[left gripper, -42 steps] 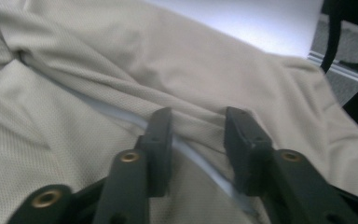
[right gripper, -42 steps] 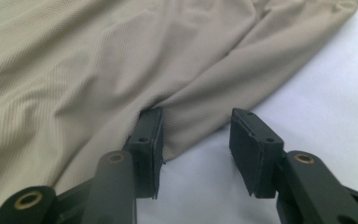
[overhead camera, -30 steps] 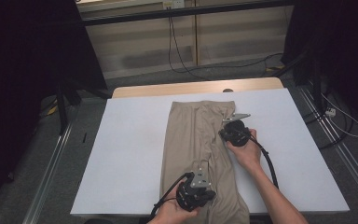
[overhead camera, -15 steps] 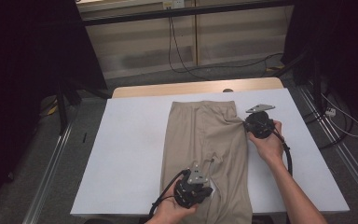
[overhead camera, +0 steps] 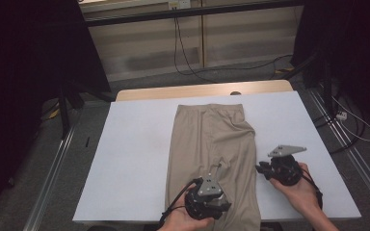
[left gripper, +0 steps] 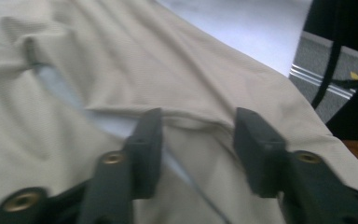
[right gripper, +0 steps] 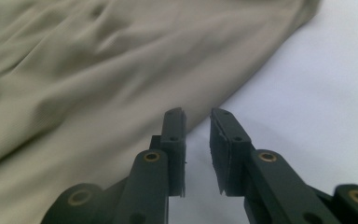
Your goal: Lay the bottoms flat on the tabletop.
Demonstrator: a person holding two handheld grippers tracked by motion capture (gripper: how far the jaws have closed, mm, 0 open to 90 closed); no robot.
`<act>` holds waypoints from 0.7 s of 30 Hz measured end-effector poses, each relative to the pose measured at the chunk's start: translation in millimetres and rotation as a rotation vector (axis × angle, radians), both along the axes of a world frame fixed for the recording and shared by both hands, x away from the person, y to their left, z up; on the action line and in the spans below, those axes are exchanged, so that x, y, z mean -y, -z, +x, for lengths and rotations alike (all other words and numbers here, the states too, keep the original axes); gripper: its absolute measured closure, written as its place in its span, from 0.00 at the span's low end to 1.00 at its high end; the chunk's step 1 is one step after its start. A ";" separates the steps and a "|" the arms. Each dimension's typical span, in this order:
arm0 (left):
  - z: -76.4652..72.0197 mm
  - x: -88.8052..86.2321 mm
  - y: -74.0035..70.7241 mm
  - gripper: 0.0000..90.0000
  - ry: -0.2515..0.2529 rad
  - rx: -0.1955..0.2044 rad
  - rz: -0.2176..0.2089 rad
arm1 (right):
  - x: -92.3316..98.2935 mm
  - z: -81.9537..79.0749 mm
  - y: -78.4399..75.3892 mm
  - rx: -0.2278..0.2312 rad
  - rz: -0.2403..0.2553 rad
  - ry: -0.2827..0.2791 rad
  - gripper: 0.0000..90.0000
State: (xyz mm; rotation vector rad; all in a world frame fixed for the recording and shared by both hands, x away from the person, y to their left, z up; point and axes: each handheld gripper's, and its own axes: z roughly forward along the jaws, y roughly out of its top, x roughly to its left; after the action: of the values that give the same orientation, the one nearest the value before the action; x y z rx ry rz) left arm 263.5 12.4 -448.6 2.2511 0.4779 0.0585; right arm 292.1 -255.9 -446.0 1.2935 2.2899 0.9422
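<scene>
Right gripper view: fingers (right gripper: 223,140) narrowly apart, empty, just beside trousers (right gripper: 98,70) hem; left gripper (left gripper: 198,140) fingers apart over fold. Slide under edge, then pinch.

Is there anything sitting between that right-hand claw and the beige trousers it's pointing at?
Nothing visible. The right gripper points at the side edge of the beige trousers, with just bare white table cover between. Its jaws stand slightly apart, nothing between them.

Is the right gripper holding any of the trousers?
No. In the right gripper view the right gripper has a bare gap between its jaws, over white table beside the trousers edge.
</scene>
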 end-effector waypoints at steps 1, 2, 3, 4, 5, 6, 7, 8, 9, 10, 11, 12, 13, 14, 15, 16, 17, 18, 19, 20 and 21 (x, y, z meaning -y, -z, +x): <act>-0.2 3.7 1.2 0.50 0.005 0.004 0.014 | -1.7 -6.7 1.4 -0.004 -0.004 -0.016 0.80; -0.6 7.0 2.5 0.48 0.008 0.004 0.021 | -4.0 -12.7 2.5 -0.010 0.003 -0.026 0.77; -1.0 8.9 3.7 0.47 0.018 0.008 0.037 | -6.3 -17.5 3.6 -0.017 0.009 -0.037 0.75; -1.9 10.0 4.8 0.47 0.019 0.013 0.046 | -9.4 -21.4 4.7 -0.025 0.012 -0.050 0.75; -2.8 10.5 5.7 0.48 0.014 0.019 0.061 | -12.5 -24.5 5.3 -0.027 0.001 -0.065 0.73; -3.2 10.7 7.0 0.54 0.005 0.021 0.070 | -15.7 -26.8 6.0 -0.032 -0.002 -0.078 0.71; -2.9 9.3 6.8 0.62 0.003 0.021 0.063 | -18.4 -27.9 7.0 -0.036 -0.006 -0.090 0.69; -2.0 8.2 6.3 0.80 0.007 0.018 0.061 | -21.0 -29.2 7.5 -0.025 -0.017 -0.091 0.68; -0.8 6.7 5.7 0.91 0.000 0.023 0.064 | -21.8 -29.6 7.6 -0.023 -0.024 -0.091 0.69; 1.0 5.2 5.4 0.97 -0.001 0.023 0.062 | -22.4 -30.1 7.7 -0.020 -0.027 -0.091 0.70; 1.9 3.9 5.2 0.97 -0.011 0.001 0.048 | -23.1 -30.8 7.5 -0.018 -0.032 -0.097 0.74; 3.7 1.5 4.3 0.98 -0.016 -0.006 0.039 | -23.7 -31.6 7.4 -0.017 -0.031 -0.114 0.84; 4.7 -1.1 3.3 0.98 -0.022 -0.013 0.034 | -24.6 -32.5 7.2 -0.018 -0.032 -0.132 0.93; 5.2 -4.2 2.2 0.98 -0.029 -0.017 0.030 | -25.9 -33.5 7.1 -0.021 -0.034 -0.148 1.00; 5.4 -7.7 1.4 0.98 -0.035 -0.022 0.020 | -27.1 -34.9 6.9 -0.014 -0.048 -0.155 1.00; 5.4 -11.5 0.7 0.98 -0.041 -0.028 0.017 | -27.6 -36.2 6.4 -0.007 -0.064 -0.163 1.00; 5.5 -15.5 0.7 0.98 -0.048 -0.032 0.014 | -26.3 -36.5 6.1 -0.007 -0.066 -0.168 1.00; 5.1 -19.3 0.6 0.98 -0.057 -0.034 0.012 | -23.1 -36.6 5.7 -0.014 -0.060 -0.165 1.00; 5.4 -23.4 0.4 0.98 -0.060 -0.037 0.015 | -19.2 -37.5 5.3 -0.017 -0.070 -0.156 1.00; 5.4 -26.9 0.2 0.98 -0.068 -0.041 0.011 | -14.5 -38.7 4.8 -0.022 -0.069 -0.150 1.00; 5.8 -29.9 0.0 0.98 -0.073 -0.049 0.007 | -9.6 -40.2 4.3 -0.022 -0.075 -0.132 1.00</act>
State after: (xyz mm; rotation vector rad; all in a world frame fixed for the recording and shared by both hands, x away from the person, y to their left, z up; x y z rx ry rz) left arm 269.2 42.3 -448.6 2.2461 0.5864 0.0425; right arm 251.9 -246.3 -450.3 1.1394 2.4280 0.8789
